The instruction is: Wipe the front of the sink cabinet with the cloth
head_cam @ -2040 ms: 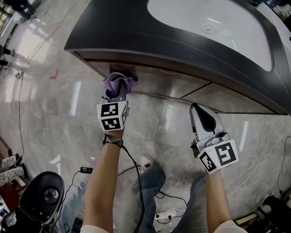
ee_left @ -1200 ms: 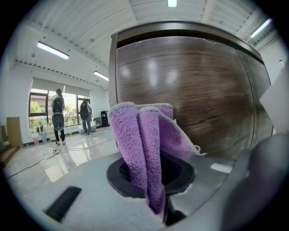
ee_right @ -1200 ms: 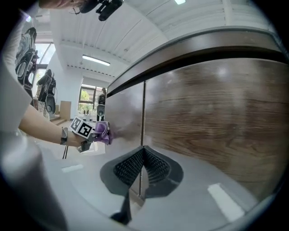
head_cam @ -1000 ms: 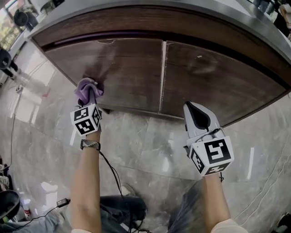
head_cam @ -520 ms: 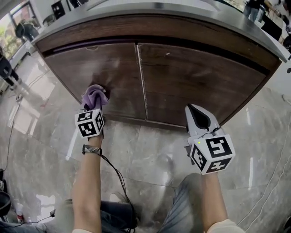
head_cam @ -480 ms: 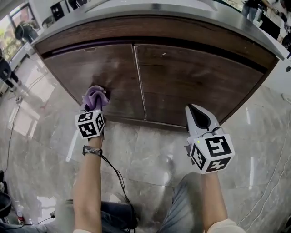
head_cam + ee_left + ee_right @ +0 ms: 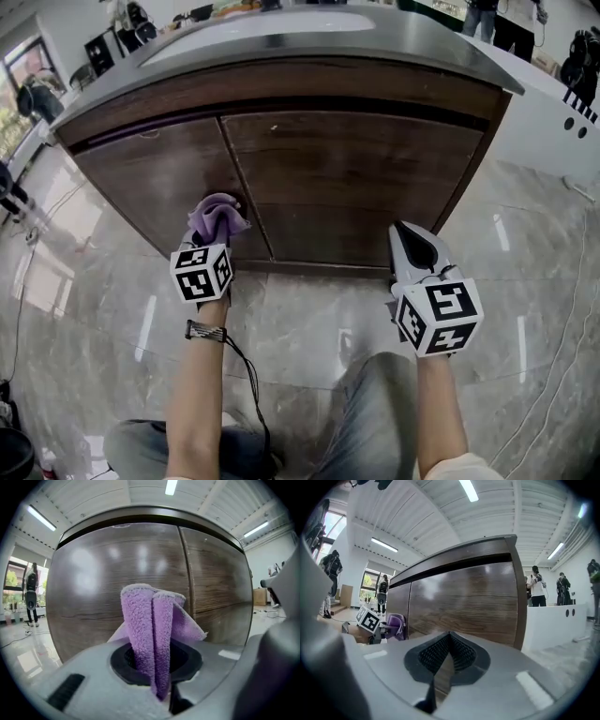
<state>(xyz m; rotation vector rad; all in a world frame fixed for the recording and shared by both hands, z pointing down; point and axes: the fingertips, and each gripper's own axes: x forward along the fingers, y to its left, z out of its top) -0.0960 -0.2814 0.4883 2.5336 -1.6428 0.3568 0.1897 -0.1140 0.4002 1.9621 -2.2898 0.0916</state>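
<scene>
Now the purple cloth (image 7: 217, 216) sits bunched against the left door (image 7: 155, 183) of the cabinet (image 7: 356, 141), low down and just beside the seam (image 7: 246, 192) between the two doors. The left gripper (image 7: 157, 667) has its jaws clamped on the cloth. In the left gripper view a folded wad stands up from between them with its lower end pinched in the gap, and wood grain fills the view behind it. From the right gripper view the cloth seems to touch the door front, though contact is hard to confirm.

The right gripper (image 7: 405, 239) hangs well apart to the right, before the lower part of the right door (image 7: 375, 187) and short of it. Its jaws are closed together at the tips with nothing between them.

Both doors are dark brown wood under a dark counter (image 7: 412, 52), whose pale basin (image 7: 253, 23) shows at the top edge. Glossy grey floor (image 7: 309, 309) runs below the cabinet, and the person's jeans (image 7: 375, 412) show at the bottom of the head view.
</scene>
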